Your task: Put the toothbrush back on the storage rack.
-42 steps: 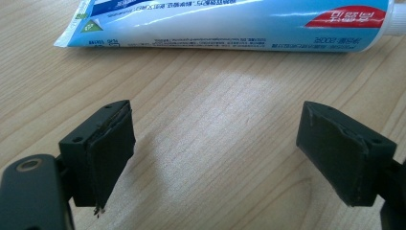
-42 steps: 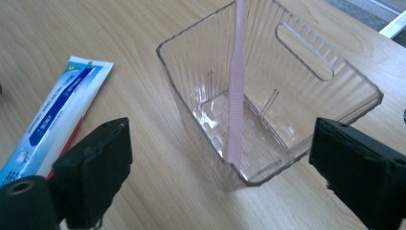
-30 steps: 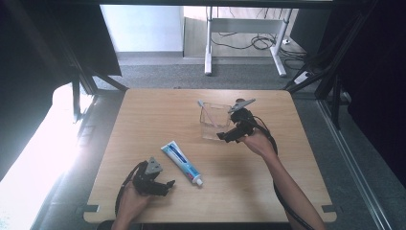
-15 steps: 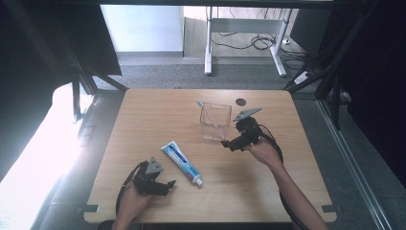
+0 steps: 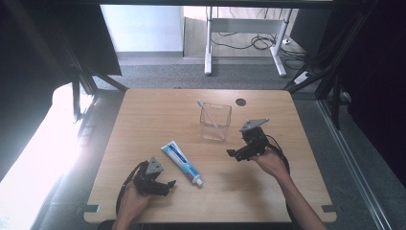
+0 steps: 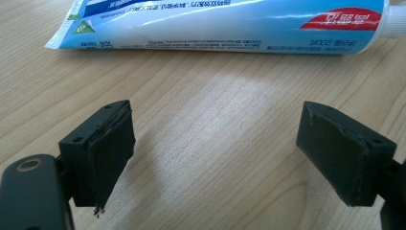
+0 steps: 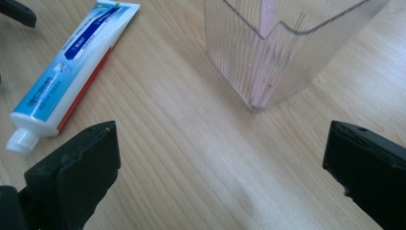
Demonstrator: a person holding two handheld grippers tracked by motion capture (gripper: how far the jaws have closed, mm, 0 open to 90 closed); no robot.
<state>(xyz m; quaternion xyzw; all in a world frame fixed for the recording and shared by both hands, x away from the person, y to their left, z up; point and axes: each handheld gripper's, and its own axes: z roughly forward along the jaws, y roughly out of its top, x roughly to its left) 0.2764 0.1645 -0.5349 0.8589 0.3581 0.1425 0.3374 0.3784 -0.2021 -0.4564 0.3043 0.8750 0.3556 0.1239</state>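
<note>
My left gripper (image 6: 215,153): jaws wide, empty, low over the table (image 5: 143,124); the tube (image 6: 225,24) lies just beyond its fingertips, cap to their right. My right gripper (image 7: 220,172): jaws wide, empty; the clear cup (image 7: 282,43) stands just ahead between its fingers, a pink toothbrush (image 5: 209,113) leaning inside, tube to their left.

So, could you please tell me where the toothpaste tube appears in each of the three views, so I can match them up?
High view: the toothpaste tube lies left of centre, cap toward the person.
Left gripper view: the tube runs along the top edge, cap at right.
Right gripper view: the tube is upper left, cap at lower left.
Shared landmark: the clear cup in the high and right gripper views.
</note>
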